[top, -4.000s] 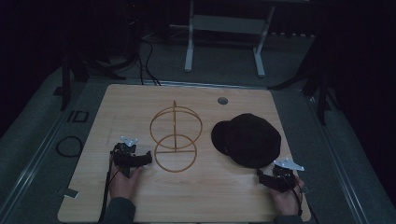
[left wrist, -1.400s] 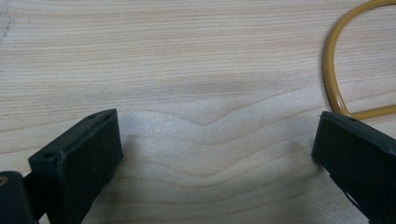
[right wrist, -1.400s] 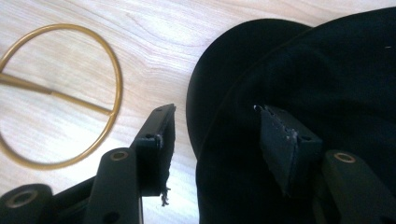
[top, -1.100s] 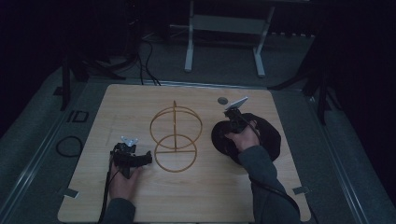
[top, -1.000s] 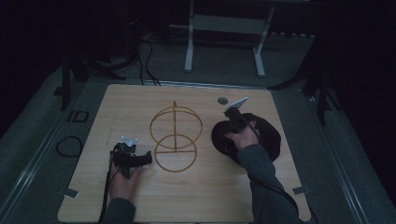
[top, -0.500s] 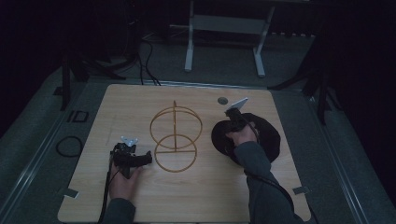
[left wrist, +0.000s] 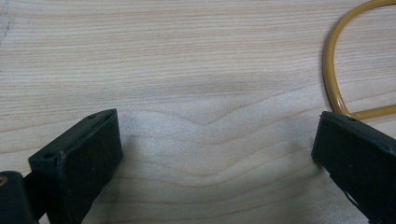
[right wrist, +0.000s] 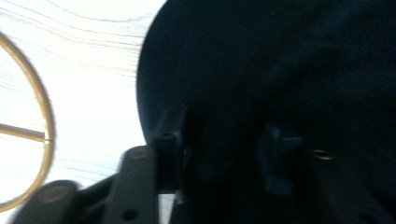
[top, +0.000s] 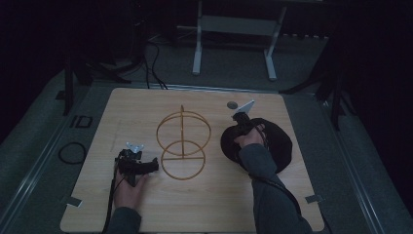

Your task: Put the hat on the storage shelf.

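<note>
I have the right gripper [top: 242,127] down on the black, round, soft fabric hat [top: 272,146], which lies on the right half of the table, just right of the wire stand. In the right gripper view its jaws have just been closing and now pinch a fold of the dark cloth between them; the hat [right wrist: 280,70] is matte, with a smooth curved edge against the pale wood. My right hand [top: 249,139] sits over the hat's left part, sleeve trailing back to the near edge.

The left gripper [top: 138,165] rests near the left front of the table, jaws spread wide with only bare wood between them, its right jaw just beside the base ring of the golden-yellow wire stand [top: 182,146]. That stand, made of an upright hoop on a flat ring with a centre rod, stands mid-table.

The light wooden tabletop [top: 146,107] has a wavy grain and a small grey round disc [top: 232,104] at its far edge. Around it lies grey floor, dim, with a white metal frame [top: 234,29] at the far side and black cables [top: 73,152] to the left
</note>
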